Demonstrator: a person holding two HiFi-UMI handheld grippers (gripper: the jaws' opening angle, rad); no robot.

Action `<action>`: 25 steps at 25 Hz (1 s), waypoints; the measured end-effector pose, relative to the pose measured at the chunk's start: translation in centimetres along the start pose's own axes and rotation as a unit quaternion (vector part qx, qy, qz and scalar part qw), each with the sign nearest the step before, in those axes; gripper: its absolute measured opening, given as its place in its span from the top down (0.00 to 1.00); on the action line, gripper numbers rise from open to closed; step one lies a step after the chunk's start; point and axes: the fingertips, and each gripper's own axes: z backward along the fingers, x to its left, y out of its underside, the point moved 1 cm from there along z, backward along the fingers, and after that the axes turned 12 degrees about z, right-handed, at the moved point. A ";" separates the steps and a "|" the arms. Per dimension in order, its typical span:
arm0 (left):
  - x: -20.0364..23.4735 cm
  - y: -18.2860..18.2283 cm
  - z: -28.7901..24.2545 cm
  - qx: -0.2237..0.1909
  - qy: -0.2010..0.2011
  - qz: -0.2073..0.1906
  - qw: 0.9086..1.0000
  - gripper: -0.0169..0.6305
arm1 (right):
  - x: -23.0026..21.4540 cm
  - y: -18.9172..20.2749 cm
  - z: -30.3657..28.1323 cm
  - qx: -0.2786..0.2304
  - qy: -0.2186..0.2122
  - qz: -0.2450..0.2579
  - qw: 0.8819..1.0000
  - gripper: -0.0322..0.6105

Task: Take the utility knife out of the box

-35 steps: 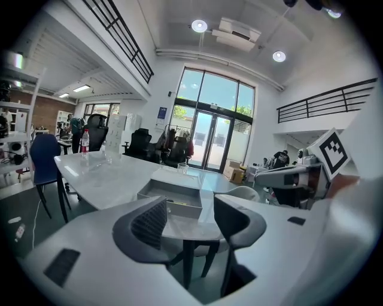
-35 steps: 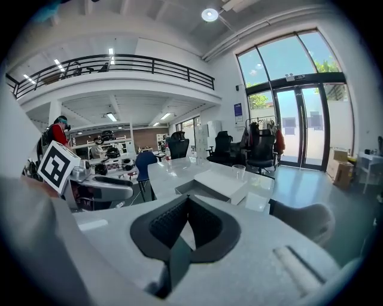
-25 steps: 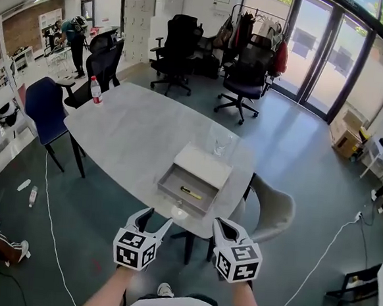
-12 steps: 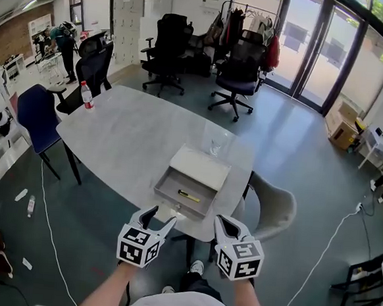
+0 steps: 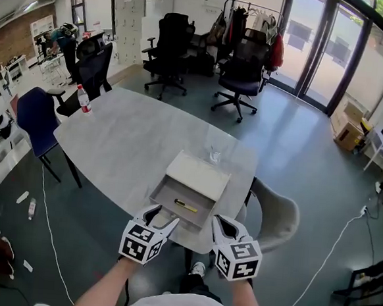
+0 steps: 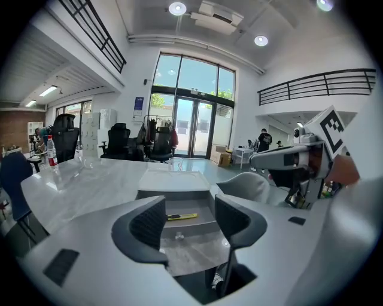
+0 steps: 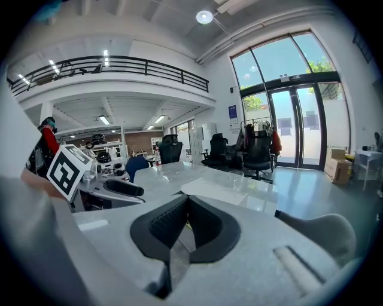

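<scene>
- The grey box (image 5: 163, 189) sits open near the table's (image 5: 127, 137) front edge, its lid lying flat behind the tray.
- The yellow utility knife (image 5: 186, 206) lies flat on the box floor, touched by neither claw.
- The left claw (image 5: 162, 217) is released: its jaws stand wide apart with nothing held, and the box and knife show beyond the gap in the left gripper view.
- The right claw (image 5: 218, 222) is clenched on nothing, its jaw tips meeting, just off the table edge to the right of the box.
- A clear glass (image 5: 214, 155) stands just behind the lid; a water bottle (image 5: 83, 99) stands at the far left edge.
</scene>
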 end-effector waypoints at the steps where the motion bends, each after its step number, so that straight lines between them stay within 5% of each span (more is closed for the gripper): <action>1: 0.1 -0.1 -0.7 0.007 0.000 -0.006 1.000 0.61 | -0.5 0.0 -0.4 0.001 -0.002 -0.001 1.000 0.94; 13: 1.1 -0.4 -8.4 0.107 0.034 -0.119 0.987 0.61 | -6.0 0.0 -5.3 0.013 -0.029 -0.006 0.999 0.94; 25: 2.7 1.7 -12.7 0.248 0.080 -0.285 0.922 0.61 | -8.6 -0.2 -7.8 0.019 -0.044 -0.004 0.999 0.94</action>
